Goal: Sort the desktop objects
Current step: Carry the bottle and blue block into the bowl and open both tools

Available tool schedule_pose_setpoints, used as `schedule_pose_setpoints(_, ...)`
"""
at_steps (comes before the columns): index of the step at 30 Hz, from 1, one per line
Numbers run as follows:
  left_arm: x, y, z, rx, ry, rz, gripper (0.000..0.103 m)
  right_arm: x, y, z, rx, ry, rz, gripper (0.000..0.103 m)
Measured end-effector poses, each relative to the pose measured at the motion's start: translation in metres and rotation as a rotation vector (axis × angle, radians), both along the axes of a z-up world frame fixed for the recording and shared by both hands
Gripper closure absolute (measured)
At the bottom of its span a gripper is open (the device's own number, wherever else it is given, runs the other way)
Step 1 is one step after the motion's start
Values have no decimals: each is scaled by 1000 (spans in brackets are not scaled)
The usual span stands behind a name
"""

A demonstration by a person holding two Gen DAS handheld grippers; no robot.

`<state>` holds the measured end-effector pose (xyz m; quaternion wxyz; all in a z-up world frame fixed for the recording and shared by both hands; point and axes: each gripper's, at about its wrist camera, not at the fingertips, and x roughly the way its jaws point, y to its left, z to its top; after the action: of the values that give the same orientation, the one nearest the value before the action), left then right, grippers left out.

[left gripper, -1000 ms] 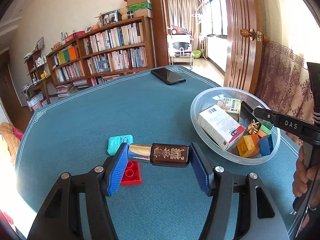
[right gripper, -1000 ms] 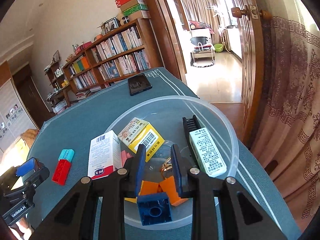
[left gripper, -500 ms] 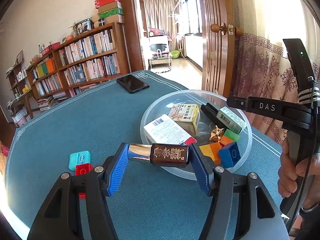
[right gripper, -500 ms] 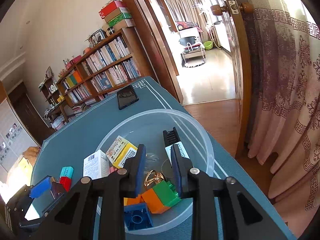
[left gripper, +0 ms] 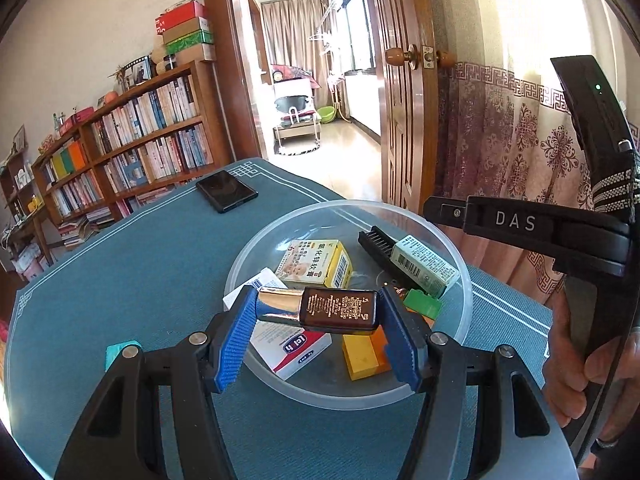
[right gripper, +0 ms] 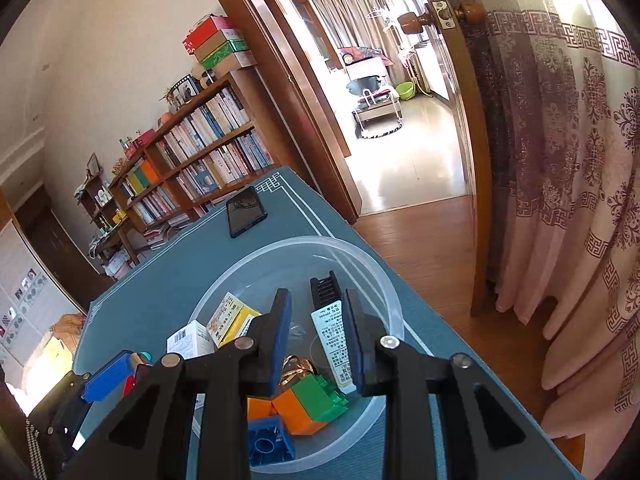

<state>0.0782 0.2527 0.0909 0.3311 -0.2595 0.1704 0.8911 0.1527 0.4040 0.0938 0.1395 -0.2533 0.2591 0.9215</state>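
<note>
My left gripper (left gripper: 318, 320) is shut on a small brown bottle with a silver cap (left gripper: 336, 310), held sideways above the near rim of the clear plastic bowl (left gripper: 466, 312). The bowl holds a yellow medicine box (left gripper: 316, 266), a white and red box (left gripper: 294, 346), a pale green box (left gripper: 424, 266), a black comb (left gripper: 372, 242) and orange, green and blue bricks (right gripper: 312, 400). My right gripper (right gripper: 316, 334) is above the bowl's (right gripper: 396, 312) near right side, its jaws a little apart with nothing between them. It shows at the right in the left wrist view (left gripper: 520, 232).
A black phone (left gripper: 226, 191) lies at the table's far edge. A teal case (left gripper: 118, 354) lies on the blue cloth left of the bowl. A bookshelf (left gripper: 132, 152), an open door (left gripper: 400, 92) and a curtain (right gripper: 560, 200) stand beyond the table.
My left gripper has carried the bottle right, from over the cloth near the red brick to above the bowl. My right gripper has lifted and drawn back from the bricks.
</note>
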Motion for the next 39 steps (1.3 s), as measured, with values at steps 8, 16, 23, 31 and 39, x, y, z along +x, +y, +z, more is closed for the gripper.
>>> schedule_pose_setpoints(8,-4,14,-1,-3,7,-16,38,0,6,0,-6,0,-13,74)
schedule_pose_setpoints(16,-14,12,-4,4,-15,4,23,-1,8,-3,-8,-7,-18,62)
schedule_pose_setpoints(23,-25,-3,-3,28,-37,52,22,-1,5,-2,9,-5,-25,46)
schedule_pose_setpoints(31,-32,-20,-3,47,-55,91,22,0,1,-1,26,-1,-20,33)
schedule_pose_setpoints(39,-34,-28,-5,56,-75,106,22,-1,-2,-1,28,3,-24,22)
